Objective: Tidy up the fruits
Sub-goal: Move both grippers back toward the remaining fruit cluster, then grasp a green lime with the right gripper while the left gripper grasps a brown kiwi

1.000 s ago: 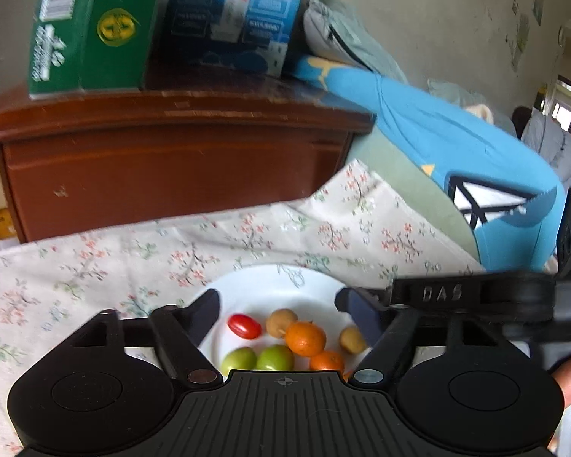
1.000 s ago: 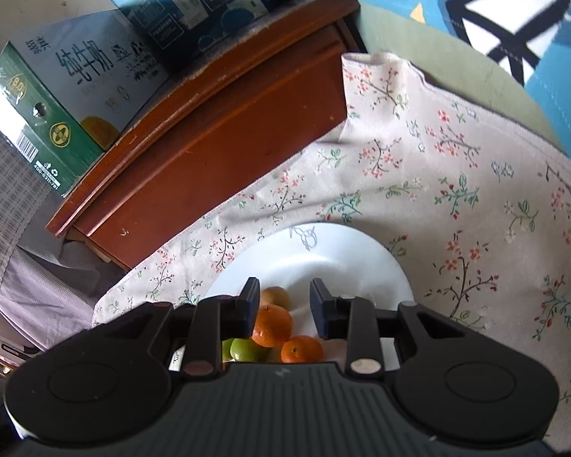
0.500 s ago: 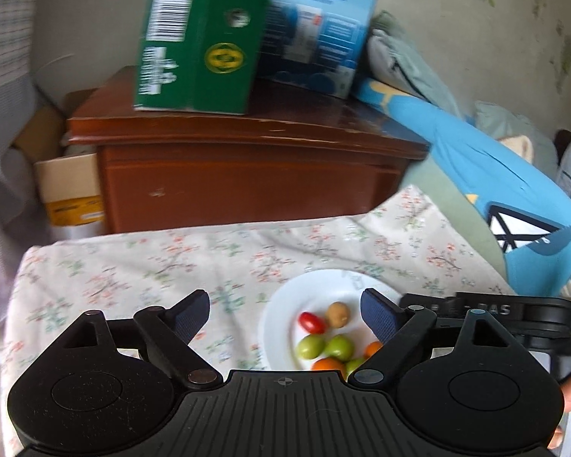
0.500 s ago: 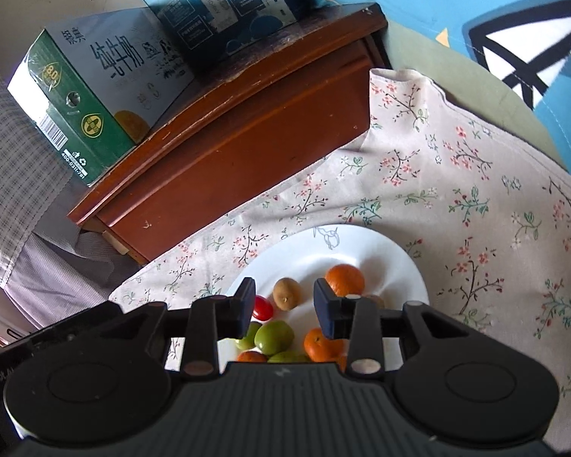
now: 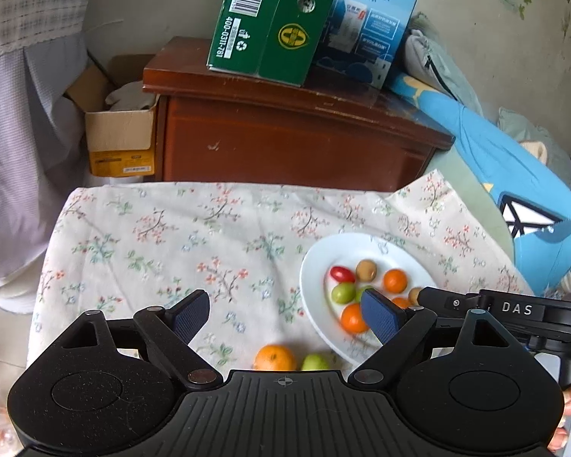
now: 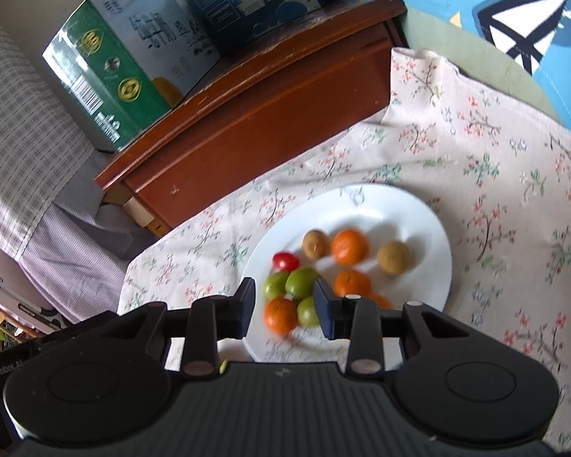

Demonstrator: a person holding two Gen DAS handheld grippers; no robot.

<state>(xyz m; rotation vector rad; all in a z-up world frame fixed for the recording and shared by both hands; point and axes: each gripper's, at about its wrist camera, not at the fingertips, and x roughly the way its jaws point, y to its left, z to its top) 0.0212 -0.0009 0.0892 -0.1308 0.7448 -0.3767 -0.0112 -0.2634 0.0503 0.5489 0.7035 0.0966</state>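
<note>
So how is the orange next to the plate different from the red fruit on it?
The orange lies on the cloth, off the plate; the red fruit lies on the plate. The orange is round and larger, the red fruit small and oval. No jaws hold either.

The left gripper points forward and downward, its jaws spread wide with nothing between them, having just been opening. The right gripper tilts down likewise, its jaws a narrow gap apart, empty, and also just opened a little. A hand shows at the left view's lower right edge.
</note>
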